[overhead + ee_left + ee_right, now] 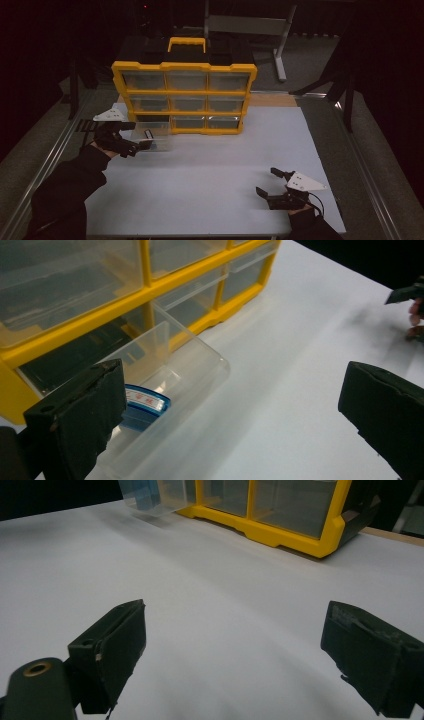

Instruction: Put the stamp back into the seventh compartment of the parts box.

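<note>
Dark surroundings close in on a pale tabletop (210, 175), lit from above. At its far edge stands a yellow organizer (184, 90) with three rows of clear drawers and a yellow carrying handle on top.

One clear drawer (152, 137) is out of the bottom-left slot of the organizer and sits on the tabletop just in front of that opening. In the left gripper view a small blue case (145, 404) with a white label lies inside the drawer, near its front end; the label's writing is too small to read.

Left tongs (129, 139) sit at the drawer's left side. In the left gripper view the jaws stand wide apart: one is beside the drawer's near wall, possibly touching it, though the angle makes that hard to judge, and the other is well clear over bare tabletop. They pinch nothing.

Right tongs (265, 182) hover low over the tabletop near its front right corner, well apart from the drawer and the organizer. Their jaws are also spread wide, with bare white surface between them.
</note>
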Motion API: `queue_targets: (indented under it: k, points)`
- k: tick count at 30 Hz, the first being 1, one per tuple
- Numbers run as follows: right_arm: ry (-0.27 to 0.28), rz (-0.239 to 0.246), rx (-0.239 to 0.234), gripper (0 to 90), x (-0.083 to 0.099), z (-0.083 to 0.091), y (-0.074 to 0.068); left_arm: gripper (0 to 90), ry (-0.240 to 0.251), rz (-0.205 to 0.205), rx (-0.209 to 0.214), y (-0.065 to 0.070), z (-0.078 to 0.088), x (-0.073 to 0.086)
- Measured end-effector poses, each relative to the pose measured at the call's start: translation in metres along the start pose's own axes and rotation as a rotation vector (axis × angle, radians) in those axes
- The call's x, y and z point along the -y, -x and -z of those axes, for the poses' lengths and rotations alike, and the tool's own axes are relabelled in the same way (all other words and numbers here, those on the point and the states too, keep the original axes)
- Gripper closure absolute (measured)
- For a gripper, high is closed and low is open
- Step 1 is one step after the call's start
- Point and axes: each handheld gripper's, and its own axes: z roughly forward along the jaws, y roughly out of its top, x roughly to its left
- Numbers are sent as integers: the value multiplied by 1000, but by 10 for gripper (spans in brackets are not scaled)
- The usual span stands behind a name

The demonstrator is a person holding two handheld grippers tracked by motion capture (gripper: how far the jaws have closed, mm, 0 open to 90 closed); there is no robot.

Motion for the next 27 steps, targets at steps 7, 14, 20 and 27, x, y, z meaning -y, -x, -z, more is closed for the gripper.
queue_targets:
  k: [7, 14, 20, 27]
  points:
    - [1, 0, 0, 110, 0, 0, 0, 0, 21, -14, 10, 11, 7, 6]
    - [-2, 2, -2, 110, 0, -1, -1, 0, 29, -23, 21, 21, 11, 18]
    - [-3, 1, -1, 110, -1, -1, -1, 0, 52, -36, 40, 28, 10, 36]
    - [-6, 2, -4, 110, 0, -1, -1, 0, 79, -21, 60, 30, 7, 57]
